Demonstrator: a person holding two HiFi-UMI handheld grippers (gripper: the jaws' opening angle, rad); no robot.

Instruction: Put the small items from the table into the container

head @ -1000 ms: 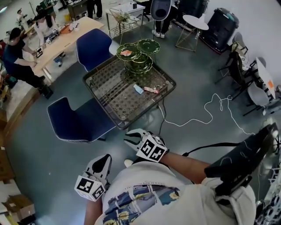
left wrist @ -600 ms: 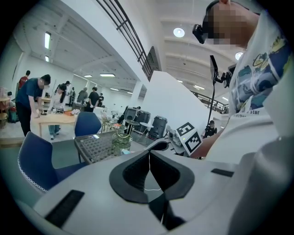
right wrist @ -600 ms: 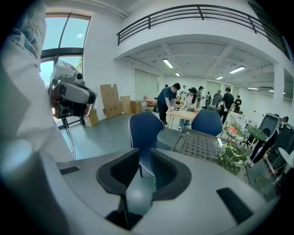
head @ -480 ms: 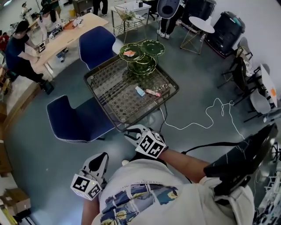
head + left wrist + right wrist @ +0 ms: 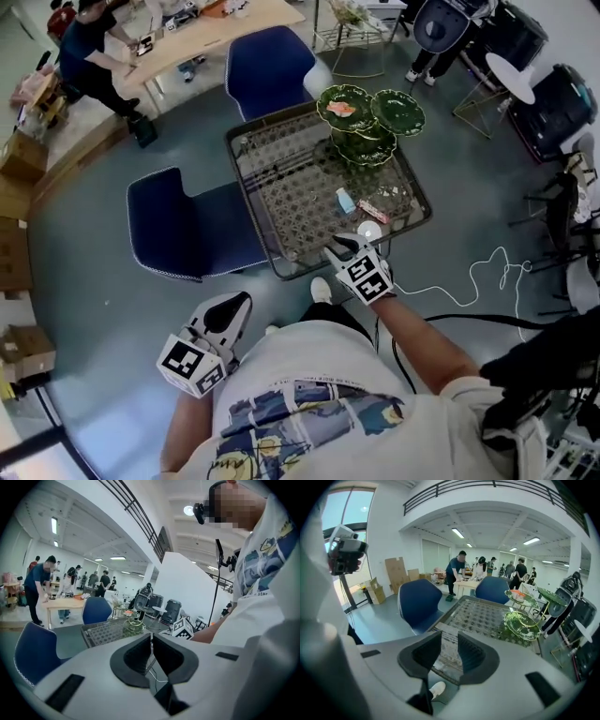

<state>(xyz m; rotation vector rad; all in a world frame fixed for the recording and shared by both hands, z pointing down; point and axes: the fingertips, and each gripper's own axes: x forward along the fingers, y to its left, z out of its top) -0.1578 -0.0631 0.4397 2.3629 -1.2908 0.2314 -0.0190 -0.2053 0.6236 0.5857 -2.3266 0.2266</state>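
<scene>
Blue item (image 5: 345, 200) and pink packet (image 5: 373, 211) sit side by side on the table (image 5: 281, 178), just past the tips of the right tool (image 5: 339, 247). They're near it, not touched. Beyond them stands the green dish stand (image 5: 370, 127), with an orange piece (image 5: 342, 109) in one dish.

The right tool hangs over the near table edge, jaws partly apart with nothing between them. The left tool (image 5: 237, 305) is well back from the table, low beside the person, jaws together and empty.

The right tool view shows the mesh tabletop through its gap and the dishes off to the right, but not the blue item or packet. Only the head view has those. The left tool view catches the right tool ahead, with the table beyond.
</scene>
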